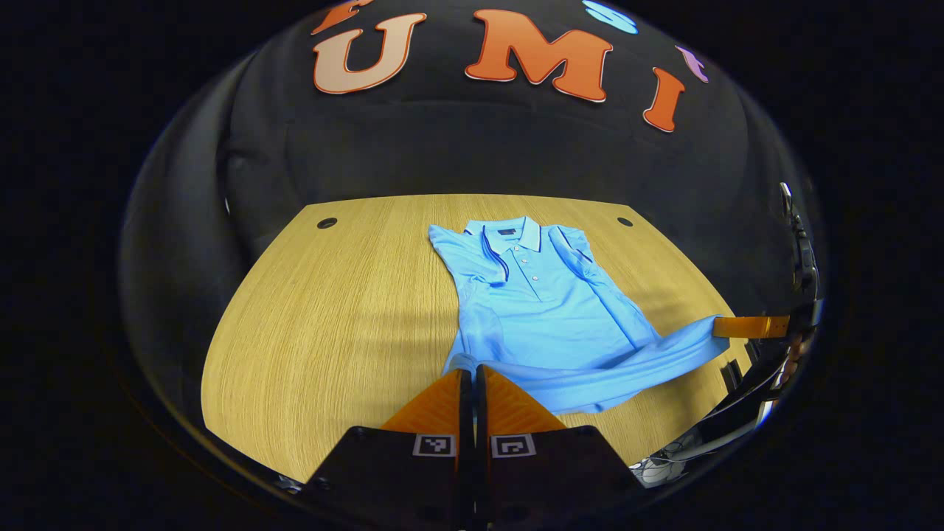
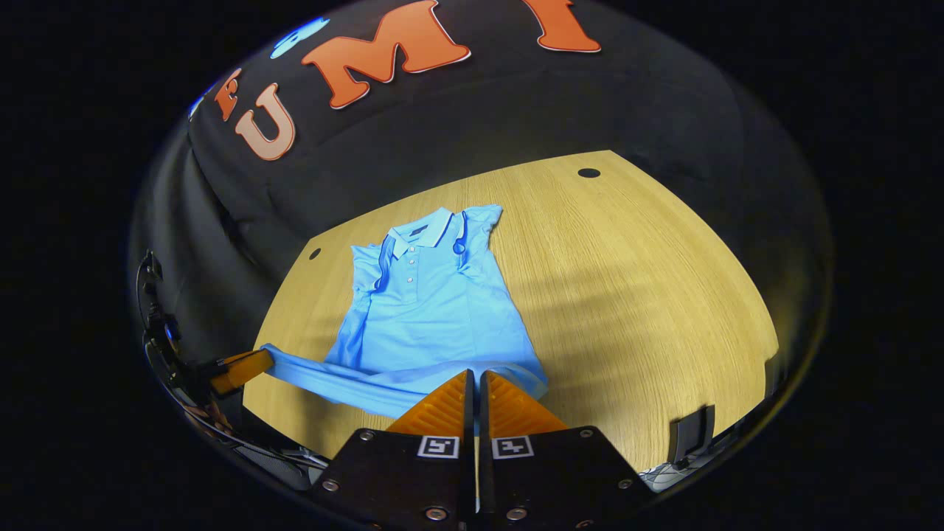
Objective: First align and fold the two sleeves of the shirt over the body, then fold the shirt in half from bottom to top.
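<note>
Bright light from overhead falls on the wooden table, leaving soft, broad shadow bands across its middle, while the booth's wall stays dim. Both views are sharp at centre, but fisheye bending curves the table's edges, and the rim blurs.

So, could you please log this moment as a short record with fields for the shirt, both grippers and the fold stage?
shirt: blue polo shirt, collar toward the far wall, on the wooden table
sleeves: both folded over the body
left gripper: shut on the hem's left corner
right gripper: shut on the hem's right corner
hem: lifted slightly, stretched between the grippers
stage: bottom-to-top fold not yet done
</note>
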A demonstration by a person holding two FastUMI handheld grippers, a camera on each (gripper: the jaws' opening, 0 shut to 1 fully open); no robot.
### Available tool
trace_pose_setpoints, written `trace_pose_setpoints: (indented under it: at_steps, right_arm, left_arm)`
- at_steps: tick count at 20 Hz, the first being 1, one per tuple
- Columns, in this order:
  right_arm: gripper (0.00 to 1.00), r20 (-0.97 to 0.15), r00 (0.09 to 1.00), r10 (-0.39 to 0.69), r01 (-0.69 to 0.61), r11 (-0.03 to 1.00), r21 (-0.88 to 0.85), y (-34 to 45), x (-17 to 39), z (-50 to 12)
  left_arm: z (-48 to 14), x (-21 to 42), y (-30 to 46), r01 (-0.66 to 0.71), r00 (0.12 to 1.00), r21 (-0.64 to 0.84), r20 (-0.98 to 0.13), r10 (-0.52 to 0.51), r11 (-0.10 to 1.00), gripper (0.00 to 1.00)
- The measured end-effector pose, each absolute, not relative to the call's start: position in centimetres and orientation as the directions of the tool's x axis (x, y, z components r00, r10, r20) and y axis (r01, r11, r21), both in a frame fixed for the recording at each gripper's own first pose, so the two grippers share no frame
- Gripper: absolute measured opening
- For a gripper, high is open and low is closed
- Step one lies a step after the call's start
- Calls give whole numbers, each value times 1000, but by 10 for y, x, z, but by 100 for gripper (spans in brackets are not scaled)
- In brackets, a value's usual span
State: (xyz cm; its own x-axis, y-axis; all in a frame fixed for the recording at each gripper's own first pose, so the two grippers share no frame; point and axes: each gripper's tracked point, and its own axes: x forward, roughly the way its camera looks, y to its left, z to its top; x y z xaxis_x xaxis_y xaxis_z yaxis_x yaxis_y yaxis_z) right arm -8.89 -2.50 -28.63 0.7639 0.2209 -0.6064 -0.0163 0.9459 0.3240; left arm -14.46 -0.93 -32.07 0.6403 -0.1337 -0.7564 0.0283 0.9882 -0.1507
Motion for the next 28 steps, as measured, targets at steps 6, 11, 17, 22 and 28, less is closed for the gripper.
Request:
trace_pose_setpoints:
  at_steps: [6,11,17,22,28]
  right_arm:
    - [2,-616,759,211,-7,949,317,-11,-32,-276]
    - [2,-622,760,190,26,947,321,-11,15,-272]
    - [2,-624,762,173,67,937,342,-15,65,-274]
    - [2,-627,760,173,66,938,339,-15,109,-275]
    - [2,-619,764,183,67,932,357,-12,174,-268]
  left_arm:
    - [-334,-86,4,62,632,-161,-758,-164,985,4]
    - [-347,-40,13,84,622,-169,-761,-184,982,4]
    - [-367,17,20,89,620,-187,-758,-201,978,4]
    - [-376,65,21,115,629,-182,-748,-214,977,4]
    - [-399,116,34,109,625,-174,-753,-204,979,4]
